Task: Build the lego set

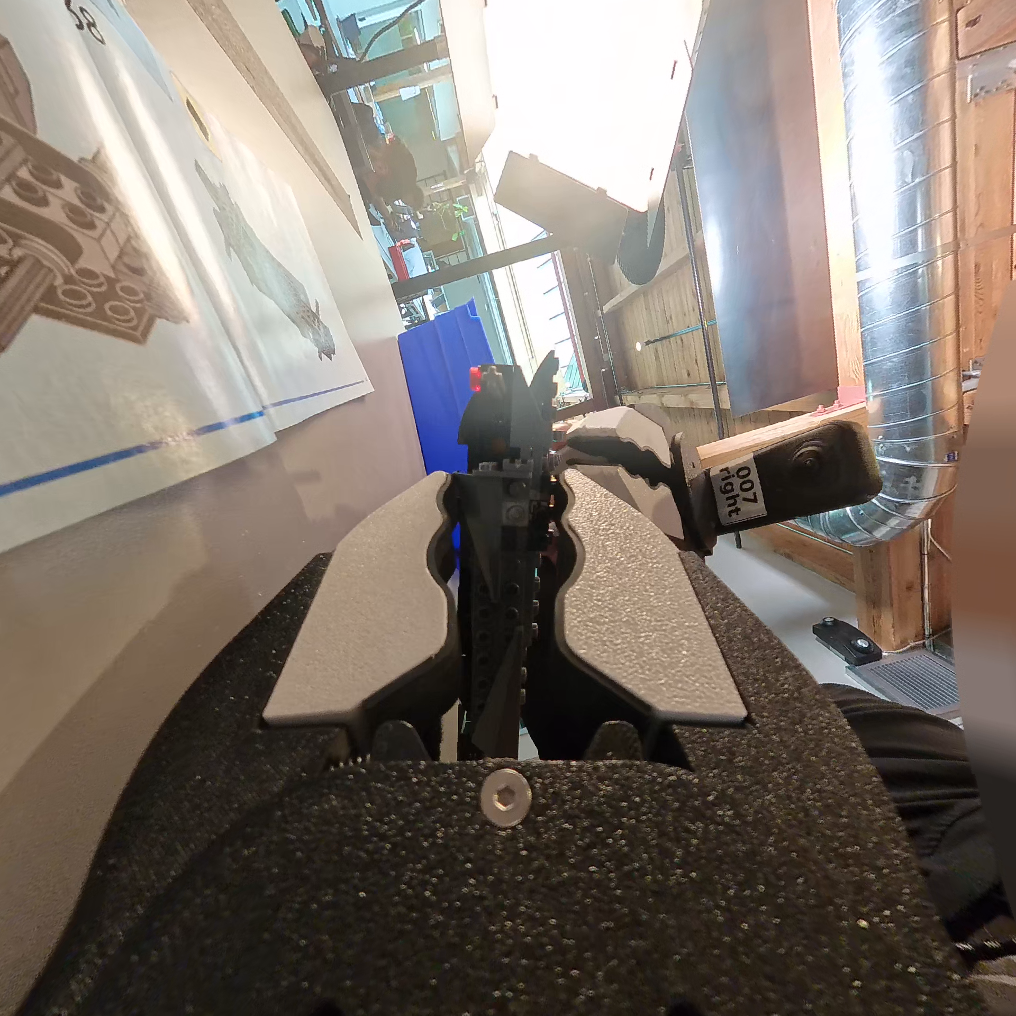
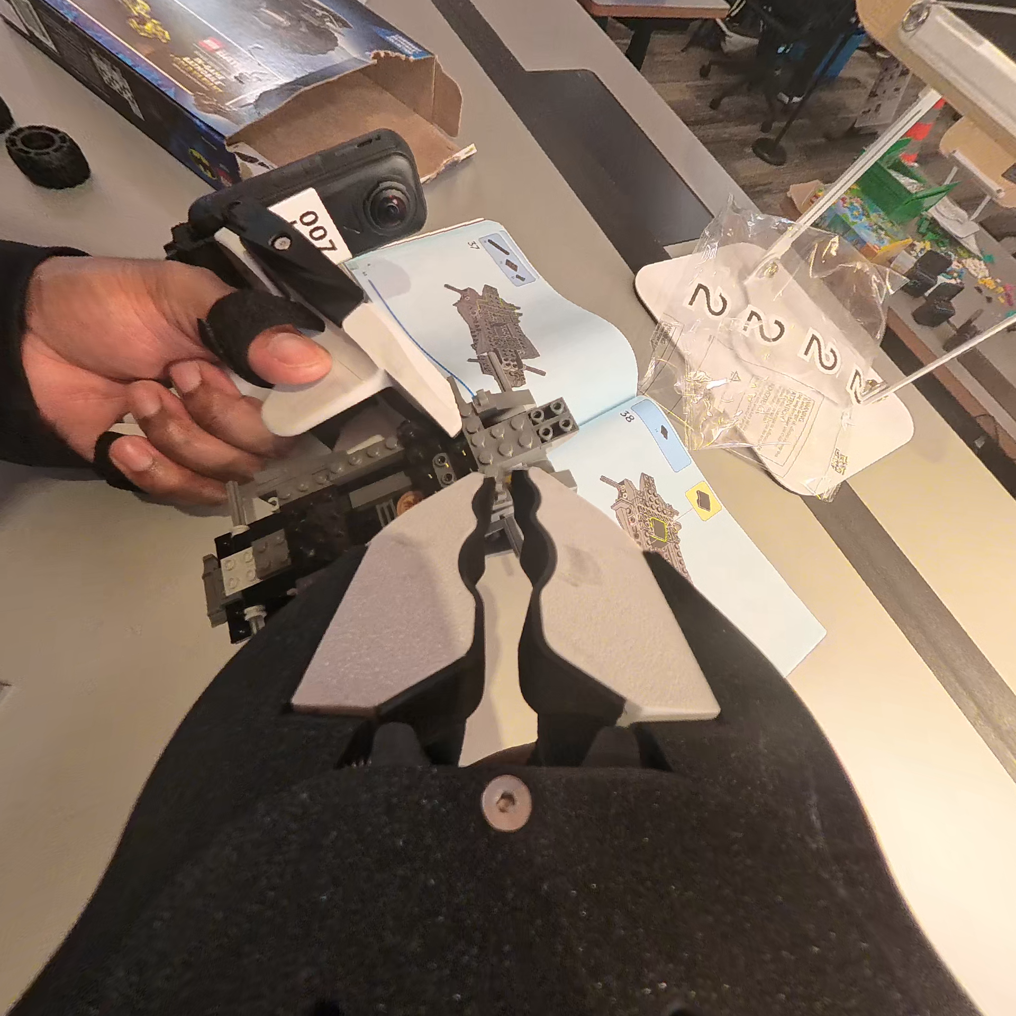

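Note:
My left gripper (image 1: 503,484) is shut on a long black and grey brick model (image 1: 506,440) and holds it on edge above the table. In the right wrist view a hand (image 2: 137,357) holds this gripper (image 2: 374,401) around the same model (image 2: 330,495). My right gripper (image 2: 503,484) is nearly closed, its tips pinching a small grey part (image 2: 498,497) under the grey studded plate (image 2: 506,434) at the model's end. A dark grey two-by-two brick (image 2: 555,420) sits on that plate. The left wrist view shows the right gripper (image 1: 563,453) touching the model's side.
An open instruction booklet (image 2: 550,341) lies under the model; it also shows in the left wrist view (image 1: 165,275). A torn cardboard box (image 2: 247,71) and a black tyre (image 2: 47,154) lie at the far left. Clear plastic bags (image 2: 769,352) lie to the right. A blue bin (image 1: 440,385) stands behind. Both grippers' tips are close together, under 4 cm apart.

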Demonstrator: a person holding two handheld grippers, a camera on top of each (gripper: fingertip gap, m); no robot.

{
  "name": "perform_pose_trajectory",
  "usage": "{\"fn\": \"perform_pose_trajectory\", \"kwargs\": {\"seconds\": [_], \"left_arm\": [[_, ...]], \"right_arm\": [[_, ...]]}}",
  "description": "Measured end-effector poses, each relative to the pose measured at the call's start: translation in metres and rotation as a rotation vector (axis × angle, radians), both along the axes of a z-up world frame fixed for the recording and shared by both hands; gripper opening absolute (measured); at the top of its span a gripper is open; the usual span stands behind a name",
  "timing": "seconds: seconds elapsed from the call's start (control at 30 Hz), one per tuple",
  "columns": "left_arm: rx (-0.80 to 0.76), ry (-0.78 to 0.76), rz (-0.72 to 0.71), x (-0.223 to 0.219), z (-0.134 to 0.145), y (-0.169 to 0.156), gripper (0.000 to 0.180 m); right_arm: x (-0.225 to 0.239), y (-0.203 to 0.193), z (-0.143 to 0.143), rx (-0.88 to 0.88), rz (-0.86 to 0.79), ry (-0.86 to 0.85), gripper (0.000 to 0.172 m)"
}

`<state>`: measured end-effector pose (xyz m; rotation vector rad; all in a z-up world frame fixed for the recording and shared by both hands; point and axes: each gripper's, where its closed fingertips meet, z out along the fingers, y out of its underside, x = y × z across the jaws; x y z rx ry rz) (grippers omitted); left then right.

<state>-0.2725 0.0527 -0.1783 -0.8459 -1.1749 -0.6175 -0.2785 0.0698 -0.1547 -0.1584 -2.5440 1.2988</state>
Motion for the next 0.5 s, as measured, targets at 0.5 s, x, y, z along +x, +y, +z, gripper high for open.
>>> {"fn": "perform_pose_trajectory", "kwargs": {"seconds": [0.5], "left_arm": [[-0.001, -0.005, 0.002, -0.0008, -0.0009, -0.0002, 0.034]], "right_arm": [[-0.0019, -0.0004, -0.0047, 0.068, -0.003, 0.064, 0.001]]}}
